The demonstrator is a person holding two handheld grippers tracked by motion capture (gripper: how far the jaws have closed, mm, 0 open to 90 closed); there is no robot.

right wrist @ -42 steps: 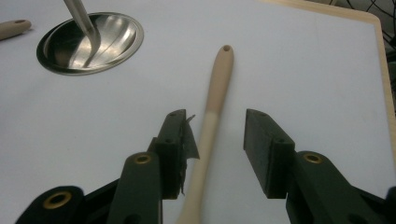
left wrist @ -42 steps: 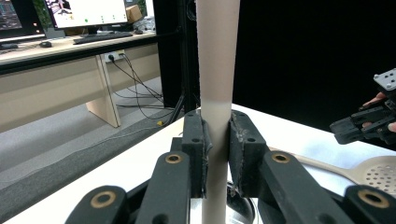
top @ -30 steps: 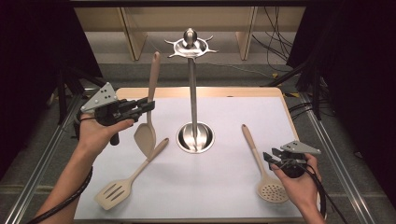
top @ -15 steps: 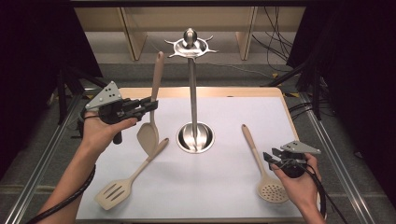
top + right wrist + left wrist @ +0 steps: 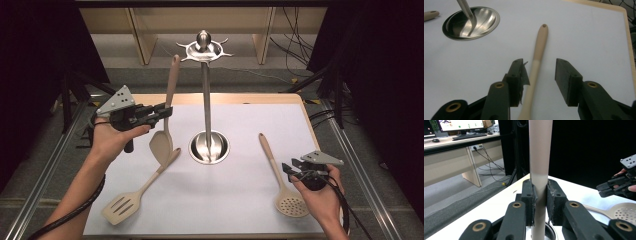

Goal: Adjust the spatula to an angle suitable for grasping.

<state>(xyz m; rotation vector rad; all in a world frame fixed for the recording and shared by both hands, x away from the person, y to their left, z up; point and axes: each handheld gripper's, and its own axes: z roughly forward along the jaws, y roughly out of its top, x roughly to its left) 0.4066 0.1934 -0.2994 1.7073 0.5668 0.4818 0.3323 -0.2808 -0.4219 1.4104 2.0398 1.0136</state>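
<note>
My left gripper (image 5: 162, 111) is shut on the handle of a beige solid spoon (image 5: 161, 144), which it holds upright left of the steel hook stand (image 5: 204, 95). In the left gripper view both pads clamp the handle (image 5: 539, 150). My right gripper (image 5: 290, 169) rests low at the mat's right side, open. Its jaws have just been opening a little, and the handle of the beige skimmer (image 5: 540, 40) lies on the mat between them, untouched. The skimmer's perforated head (image 5: 291, 205) is by my right hand.
A beige slotted spatula (image 5: 125, 202) lies at the front left of the white mat (image 5: 240, 200), its handle end under the held spoon. The stand's round base (image 5: 210, 147) sits mid-mat. A wooden rim edges the mat, with metal rails on both sides.
My left gripper has carried the upright spoon slightly right and up, closer to the stand's pole. My right hand has stayed where it was.
</note>
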